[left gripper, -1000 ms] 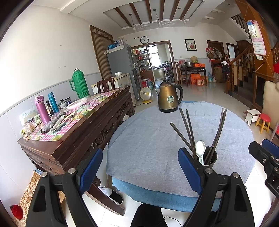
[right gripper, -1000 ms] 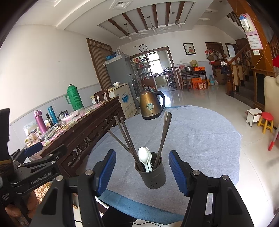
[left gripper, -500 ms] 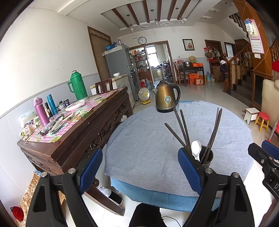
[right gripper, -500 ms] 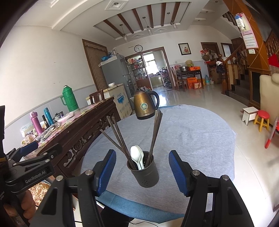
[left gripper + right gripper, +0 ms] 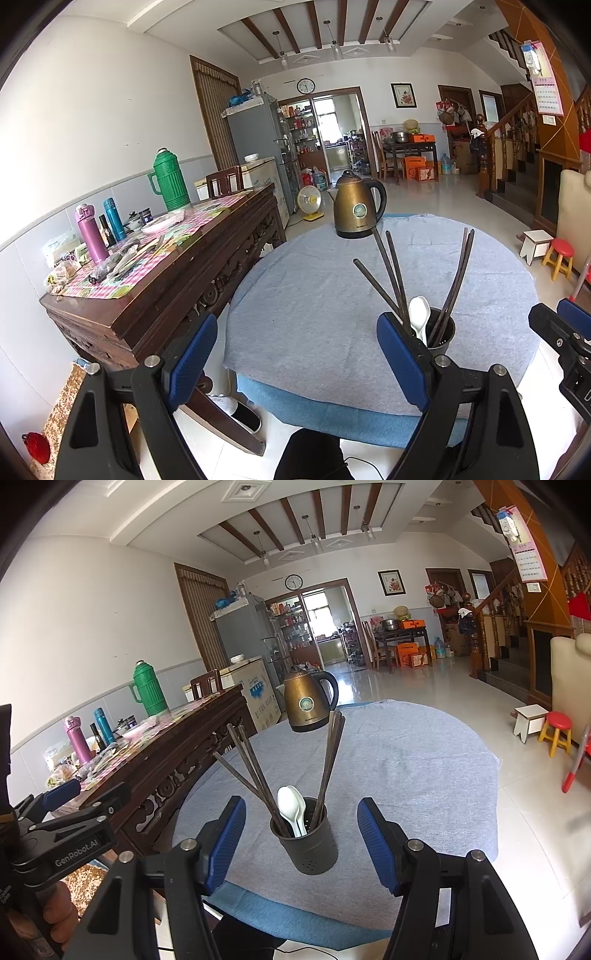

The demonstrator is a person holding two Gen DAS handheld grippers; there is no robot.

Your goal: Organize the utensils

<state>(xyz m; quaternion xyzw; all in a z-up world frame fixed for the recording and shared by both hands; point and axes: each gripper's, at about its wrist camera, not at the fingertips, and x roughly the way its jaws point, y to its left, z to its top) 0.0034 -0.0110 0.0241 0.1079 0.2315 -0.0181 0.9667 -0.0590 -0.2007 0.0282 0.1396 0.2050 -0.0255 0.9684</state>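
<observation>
A dark metal utensil holder (image 5: 309, 843) stands near the front edge of the round table (image 5: 406, 768), which has a grey cloth over it. In it are several dark chopsticks (image 5: 255, 771) leaning apart and white spoons (image 5: 290, 808). My right gripper (image 5: 300, 812) is open. The holder sits just ahead, framed between the blue pads (image 5: 375, 840) with a gap on each side. My left gripper (image 5: 297, 356) is open and empty, left of the holder (image 5: 441, 334). Its right finger covers the holder's lower left. The spoon (image 5: 419, 317) shows there too.
A bronze electric kettle (image 5: 356, 206) stands at the table's far side. A carved wooden sideboard (image 5: 177, 266) on the left carries a green thermos (image 5: 170, 182), bottles and clutter. Small stools (image 5: 554, 731) stand on the tiled floor at right. A hand (image 5: 55, 915) holds the left gripper.
The right wrist view has swayed slightly. Both grippers keep the same opening, and nothing on the table has moved.
</observation>
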